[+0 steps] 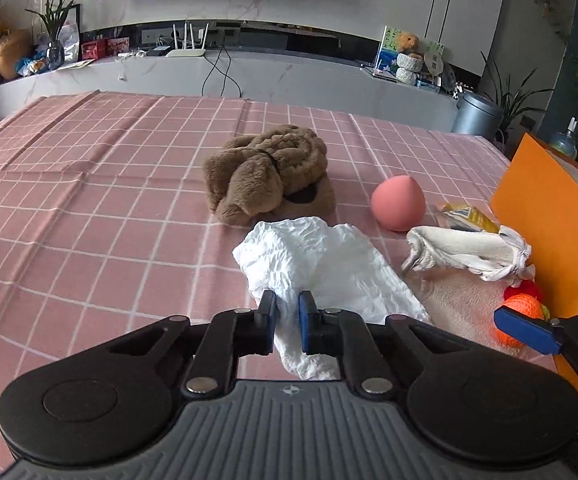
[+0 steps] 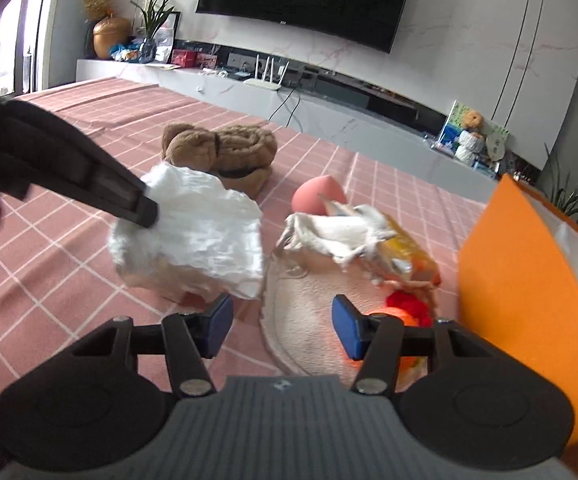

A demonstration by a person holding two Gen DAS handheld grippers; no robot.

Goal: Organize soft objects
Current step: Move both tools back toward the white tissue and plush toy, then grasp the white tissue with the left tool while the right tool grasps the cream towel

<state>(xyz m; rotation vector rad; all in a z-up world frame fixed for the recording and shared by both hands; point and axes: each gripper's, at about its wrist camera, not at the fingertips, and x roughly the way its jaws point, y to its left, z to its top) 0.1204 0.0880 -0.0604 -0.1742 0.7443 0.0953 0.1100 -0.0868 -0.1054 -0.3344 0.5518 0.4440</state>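
Observation:
My left gripper [image 1: 288,304] is shut on the near edge of a crumpled white cloth [image 1: 321,256], which bunches up between its blue pads. In the right wrist view the same cloth [image 2: 201,236] hangs lifted at the tip of the left gripper's black finger [image 2: 145,212]. My right gripper [image 2: 283,320] stands open over a pale beige fuzzy piece [image 2: 309,312] with nothing pressed between its pads. A brown plush toy [image 1: 265,176] lies further back. A pink egg-shaped ball [image 1: 397,208] and a knotted off-white rag [image 1: 465,254] lie to the right.
An orange box [image 1: 549,216] stands at the right edge of the pink checked tablecloth [image 1: 89,208]. An orange ball [image 1: 521,312], a red tuft [image 1: 523,290] and a yellow packet [image 1: 469,216] crowd against the box. A TV shelf runs along the far wall.

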